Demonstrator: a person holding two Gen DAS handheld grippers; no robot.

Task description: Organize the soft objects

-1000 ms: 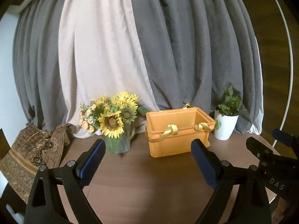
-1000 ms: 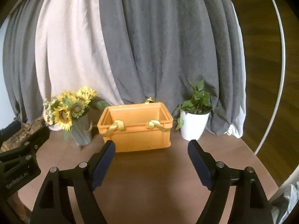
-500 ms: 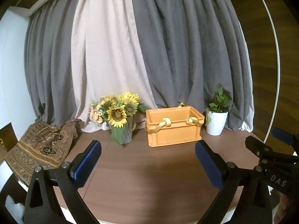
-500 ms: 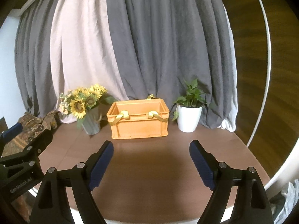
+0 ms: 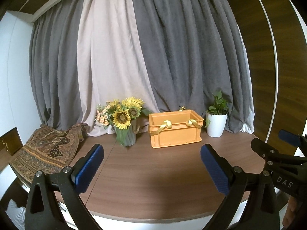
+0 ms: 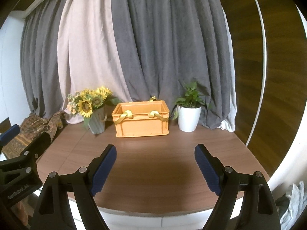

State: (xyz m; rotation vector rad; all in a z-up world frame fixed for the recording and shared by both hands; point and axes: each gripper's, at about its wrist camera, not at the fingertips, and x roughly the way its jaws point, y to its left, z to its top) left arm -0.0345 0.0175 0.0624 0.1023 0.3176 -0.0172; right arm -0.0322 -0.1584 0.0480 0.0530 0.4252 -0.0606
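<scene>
Both my left claw (image 5: 151,164) and right claw (image 6: 155,164) hung spread apart, empty, facing the orange crate (image 6: 141,118) across the surface (image 6: 153,153).

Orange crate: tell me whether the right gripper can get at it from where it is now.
Probably yes. The right gripper is open and faces the orange crate across bare table. The sunflower vase and potted plant stand off to the sides.

crate (image 6: 142,122) interior: hidden by front wall | grey cloth (image 6: 293,199): cut by edge
</scene>
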